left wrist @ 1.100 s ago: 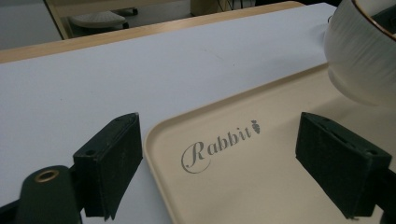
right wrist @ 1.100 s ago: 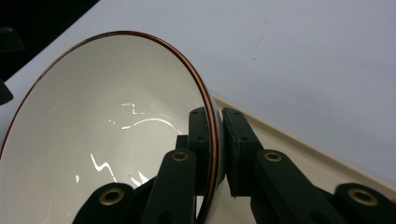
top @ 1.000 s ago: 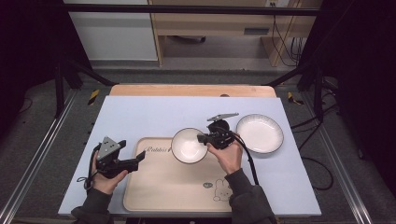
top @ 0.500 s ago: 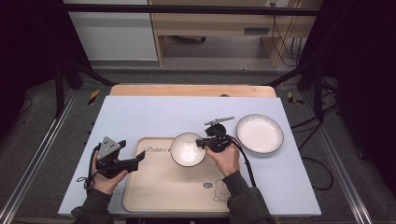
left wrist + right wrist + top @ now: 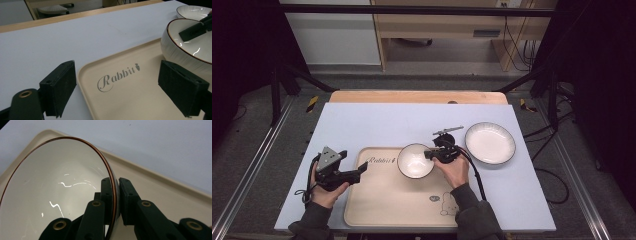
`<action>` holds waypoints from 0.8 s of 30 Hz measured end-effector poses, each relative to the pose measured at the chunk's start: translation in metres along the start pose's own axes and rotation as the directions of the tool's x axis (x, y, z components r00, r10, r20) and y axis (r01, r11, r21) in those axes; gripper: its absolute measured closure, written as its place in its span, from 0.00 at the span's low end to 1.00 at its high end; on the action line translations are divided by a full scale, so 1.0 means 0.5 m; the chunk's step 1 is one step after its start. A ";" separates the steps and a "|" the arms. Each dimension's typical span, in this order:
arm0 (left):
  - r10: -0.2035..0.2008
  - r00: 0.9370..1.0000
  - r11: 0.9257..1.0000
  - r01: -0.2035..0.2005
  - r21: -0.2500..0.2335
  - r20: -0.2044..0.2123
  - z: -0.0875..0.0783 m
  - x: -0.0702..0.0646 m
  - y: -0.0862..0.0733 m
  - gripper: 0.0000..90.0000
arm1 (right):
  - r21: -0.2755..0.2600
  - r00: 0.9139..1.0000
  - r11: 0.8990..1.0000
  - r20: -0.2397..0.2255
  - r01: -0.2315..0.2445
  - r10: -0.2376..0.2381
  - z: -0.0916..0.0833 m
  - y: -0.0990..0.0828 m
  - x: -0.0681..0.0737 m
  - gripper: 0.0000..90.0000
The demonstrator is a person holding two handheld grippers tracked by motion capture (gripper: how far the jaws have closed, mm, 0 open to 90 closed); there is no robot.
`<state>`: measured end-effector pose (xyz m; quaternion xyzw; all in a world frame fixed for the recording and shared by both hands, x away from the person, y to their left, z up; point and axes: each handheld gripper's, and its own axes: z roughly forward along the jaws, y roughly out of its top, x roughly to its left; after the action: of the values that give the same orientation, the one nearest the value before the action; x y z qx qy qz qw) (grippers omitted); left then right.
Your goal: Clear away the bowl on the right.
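Your right tool (image 5: 117,202) pinches only the rim of the white bowl (image 5: 414,161) above the beige tray (image 5: 382,210); a tilt could slip it. Your left tool (image 5: 125,90) hangs open.

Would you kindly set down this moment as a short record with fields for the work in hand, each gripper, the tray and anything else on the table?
work in hand: placing a white bowl on the beige tray
right gripper: jaws clamped on the bowl's rim, one inside, one outside
bowl: tilted, over the tray's far right part; contact with the tray cannot be told
left gripper: jaws wide apart, nothing between them, at the tray's left edge
tray: printed "Rabbit", bear drawing at near right corner
elsewhere: white plate right of the tray on the pale mat
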<state>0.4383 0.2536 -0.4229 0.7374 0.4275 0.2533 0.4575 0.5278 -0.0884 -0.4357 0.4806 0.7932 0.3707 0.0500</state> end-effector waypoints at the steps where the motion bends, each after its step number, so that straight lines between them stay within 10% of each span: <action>1: 0.002 1.000 1.000 -0.002 0.001 0.001 0.001 0.000 0.000 0.16 | 0.000 1.000 1.000 0.001 0.004 -0.004 0.000 0.000 0.000 0.92; 24: -0.001 1.000 1.000 0.001 0.002 0.000 0.002 0.000 -0.001 0.16 | 0.025 0.999 1.000 0.030 -0.012 0.012 0.013 -0.007 -0.015 0.92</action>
<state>0.4388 0.2532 -0.4237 0.7376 0.4281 0.2527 0.4570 0.5323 -0.0916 -0.4447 0.4913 0.7941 0.3537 0.0533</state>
